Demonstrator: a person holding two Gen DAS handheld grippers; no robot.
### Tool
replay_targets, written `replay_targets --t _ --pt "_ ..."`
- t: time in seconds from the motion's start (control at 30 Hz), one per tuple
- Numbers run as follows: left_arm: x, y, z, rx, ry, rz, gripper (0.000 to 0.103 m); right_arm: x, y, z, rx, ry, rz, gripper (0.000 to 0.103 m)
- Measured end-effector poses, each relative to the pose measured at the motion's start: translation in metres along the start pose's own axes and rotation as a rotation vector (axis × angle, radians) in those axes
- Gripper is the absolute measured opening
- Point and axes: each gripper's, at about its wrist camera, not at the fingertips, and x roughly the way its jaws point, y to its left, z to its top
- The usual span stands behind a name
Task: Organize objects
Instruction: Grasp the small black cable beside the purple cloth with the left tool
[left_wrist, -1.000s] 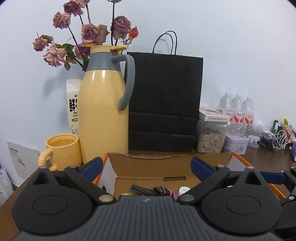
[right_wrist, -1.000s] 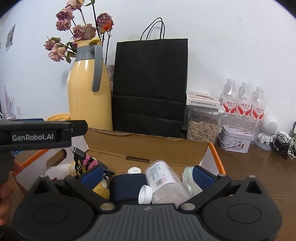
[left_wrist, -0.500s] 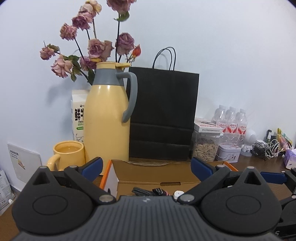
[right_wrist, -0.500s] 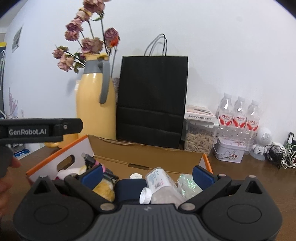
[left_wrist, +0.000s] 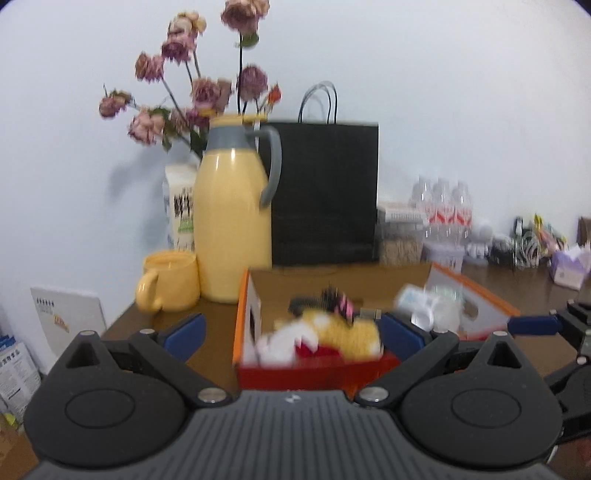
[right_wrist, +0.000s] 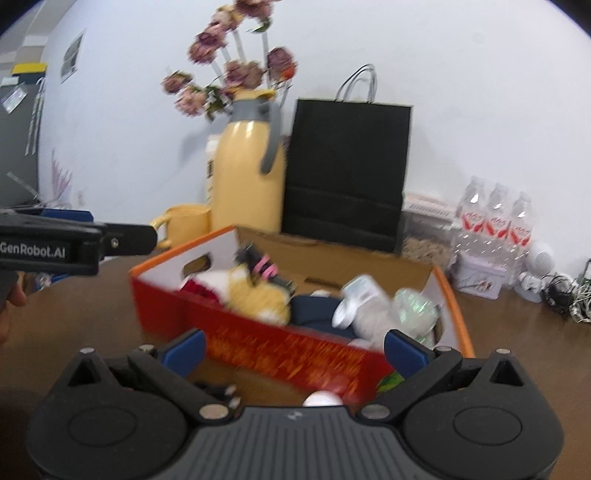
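Observation:
A red and orange cardboard box stands on the brown table. It holds a yellow and white plush toy, a black and pink cable bundle, a clear bottle with a white cap, a dark blue item and a crinkly clear packet. My left gripper is open and empty in front of the box. My right gripper is open and empty, before the box's red front wall. Both views are blurred.
Behind the box stand a yellow thermos jug, a yellow mug, dried roses, a black paper bag, a seed jar, water bottles and tangled cables. A small white round thing lies before the box.
Both grippers have pulled back and risen from over the box; its red front wall and the table before it now show. Both stay open and empty.

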Motion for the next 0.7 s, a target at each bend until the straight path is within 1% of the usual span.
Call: replay_targets --t 0.07,0.13,0.2,0.23,0.27,0.3,0.33,0.4,0.47,0.57,0.67,0.7 --pt "-0.001 0.002 -0.013 0.012 0.043 -0.002 0.1 0.001 0.008 -0.007 -0.016 0.029 0.017 0.099" --pt "-0.002 0.004 -0.024 0.023 0.091 -0.006 0.091 0.003 0.013 -0.013 -0.023 0.053 0.026 0.096" --pt "-0.001 0.004 -0.031 0.026 0.127 -0.025 0.087 0.003 0.015 -0.017 -0.018 0.064 0.019 0.094" --pt "-0.001 0.004 -0.035 0.032 0.148 -0.042 0.082 0.002 0.015 -0.019 -0.014 0.065 0.014 0.092" --pt "0.0 0.002 -0.037 0.038 0.164 -0.057 0.079 0.001 0.014 -0.02 -0.006 0.065 0.01 0.091" --pt "-0.001 0.001 -0.041 0.042 0.176 -0.073 0.077 0.0 0.013 -0.02 0.003 0.064 0.006 0.086" --pt "-0.001 -0.002 -0.044 0.05 0.191 -0.093 0.076 -0.001 0.011 -0.021 0.012 0.062 0.004 0.078" --pt "-0.001 -0.008 -0.048 0.066 0.209 -0.126 0.075 -0.003 0.008 -0.022 0.028 0.061 0.004 0.074" --pt "-0.002 -0.013 -0.052 0.075 0.221 -0.162 0.075 -0.005 0.004 -0.025 0.04 0.064 0.006 0.074" --pt "-0.002 -0.022 -0.055 0.098 0.228 -0.177 0.075 -0.007 0.0 -0.029 0.056 0.069 0.005 0.073" --pt "0.0 -0.027 -0.057 0.101 0.243 -0.192 0.075 -0.008 -0.003 -0.031 0.07 0.07 0.009 0.073" --pt "0.0 -0.029 -0.058 0.101 0.249 -0.2 0.072 -0.008 -0.003 -0.031 0.071 0.068 0.009 0.073"
